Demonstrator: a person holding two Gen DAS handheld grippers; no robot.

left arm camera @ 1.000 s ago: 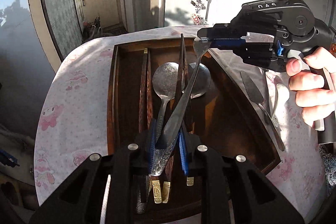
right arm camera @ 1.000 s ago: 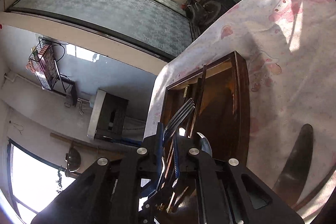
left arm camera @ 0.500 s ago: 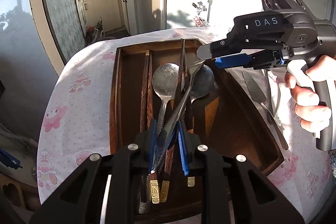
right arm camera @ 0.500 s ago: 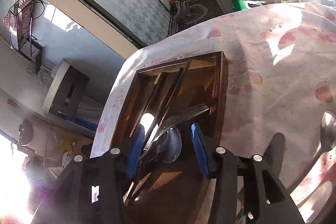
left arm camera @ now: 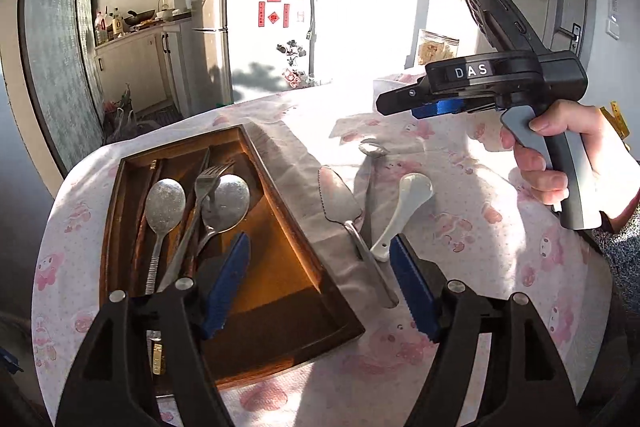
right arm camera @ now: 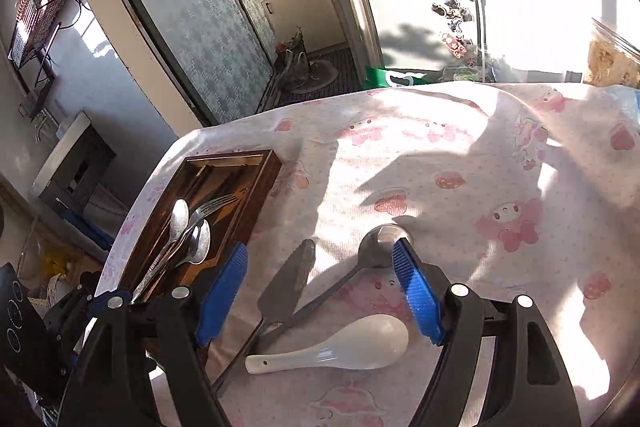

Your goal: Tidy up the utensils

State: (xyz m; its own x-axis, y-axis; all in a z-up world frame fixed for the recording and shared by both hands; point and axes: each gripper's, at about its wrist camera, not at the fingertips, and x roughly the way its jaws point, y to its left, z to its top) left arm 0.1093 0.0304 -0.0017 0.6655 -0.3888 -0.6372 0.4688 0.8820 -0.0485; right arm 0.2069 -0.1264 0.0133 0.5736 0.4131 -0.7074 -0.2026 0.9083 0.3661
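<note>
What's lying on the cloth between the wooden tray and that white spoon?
A serrated cake server and a dark metal spoon, side by side between the wooden tray and white spoon; both views show it.

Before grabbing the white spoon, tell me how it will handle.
The white spoon looks glazed ceramic, so probably slippery between pads and liable to chip if dropped. Its curved bowl lies on the cloth, so it may rock or pivot when nudged.

We see a white fridge (left arm camera: 256, 27) with red stickers, a kitchen counter (left arm camera: 140, 27) holding bottles, and a pink-patterned tablecloth (right arm camera: 480, 187).
</note>
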